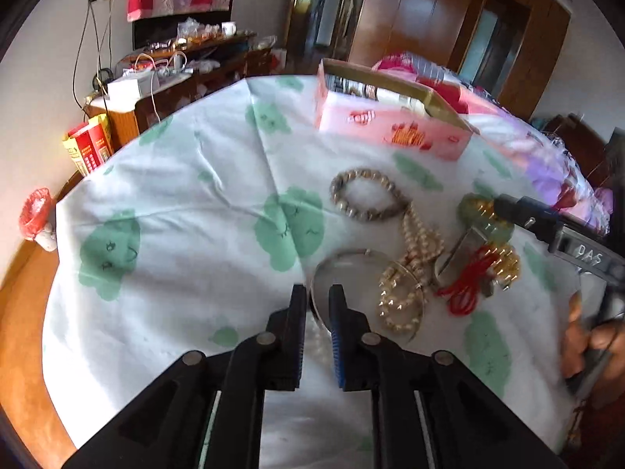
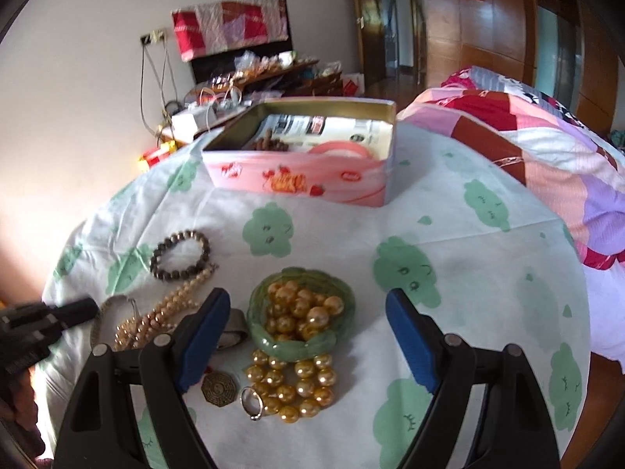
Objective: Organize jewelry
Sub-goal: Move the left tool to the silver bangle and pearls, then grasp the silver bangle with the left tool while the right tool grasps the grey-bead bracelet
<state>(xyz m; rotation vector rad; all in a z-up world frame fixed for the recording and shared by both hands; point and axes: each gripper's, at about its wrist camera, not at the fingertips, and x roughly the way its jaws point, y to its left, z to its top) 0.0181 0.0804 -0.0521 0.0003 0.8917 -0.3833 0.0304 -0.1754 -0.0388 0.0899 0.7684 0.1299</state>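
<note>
Silver bangle (image 1: 343, 273) lies at lower centre of the left wrist frame, its near rim between the barely parted, empty left gripper (image 1: 317, 293) jaws. Right gripper (image 2: 308, 305) gapes empty over the green bangle (image 2: 302, 314); pink tin (image 2: 304, 156) sits beyond.

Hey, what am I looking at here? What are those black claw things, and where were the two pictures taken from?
Those are hand-held two-finger grippers. A person holds one in each hand, and a wide-angle camera on each looks along its fingers. One picture comes from the left gripper, the other from the right gripper. On the patterned cloth lie a pearl strand, a dark bead bracelet, a silver bangle and golden beads near a green bangle, with an open pink tin behind. The right gripper is wide open and empty. The left is nearly closed, straddling the silver bangle's rim without clearly gripping it.
</note>
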